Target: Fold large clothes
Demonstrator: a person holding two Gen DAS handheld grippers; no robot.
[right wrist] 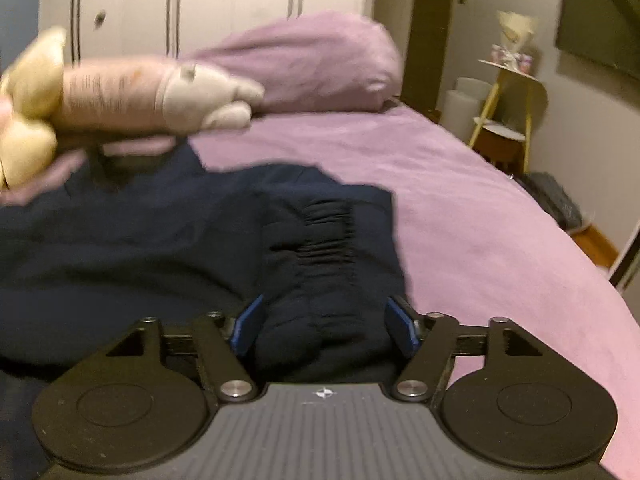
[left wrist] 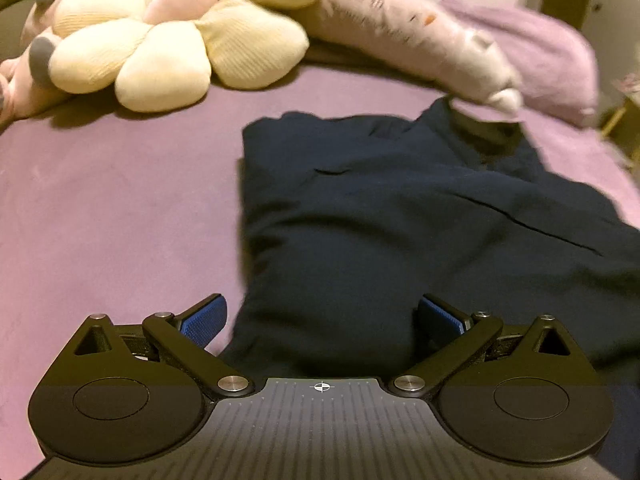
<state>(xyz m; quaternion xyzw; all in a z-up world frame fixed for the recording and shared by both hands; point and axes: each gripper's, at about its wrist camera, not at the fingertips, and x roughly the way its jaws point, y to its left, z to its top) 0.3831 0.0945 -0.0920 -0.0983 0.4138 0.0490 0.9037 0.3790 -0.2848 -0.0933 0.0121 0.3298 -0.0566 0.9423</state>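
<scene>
- The dark navy fabric garment (left wrist: 420, 216) is lying partly folded on the purple bed sheet (left wrist: 120, 208), a bit right of the middle in the left wrist view.
- The left gripper (left wrist: 320, 316) has its blue-padded fingers (left wrist: 204, 318) spread wide, nothing between them, hanging just over the near edge of the garment.
- The right gripper (right wrist: 326, 326) is spread fairly wide too, with a bunched-up bit of the garment's gathered elastic band (right wrist: 328, 232) sitting between the blue pads. Can't tell if the pads actually press on it, honestly; it's blurry.
- A cream flower-shaped plush cushion (left wrist: 168, 40) and a long pale pink plush toy (left wrist: 420, 40) are at the head of the bed, the toy's end just touching the garment's far edge.
- A purple pillow (right wrist: 312, 64) is behind them.
</scene>
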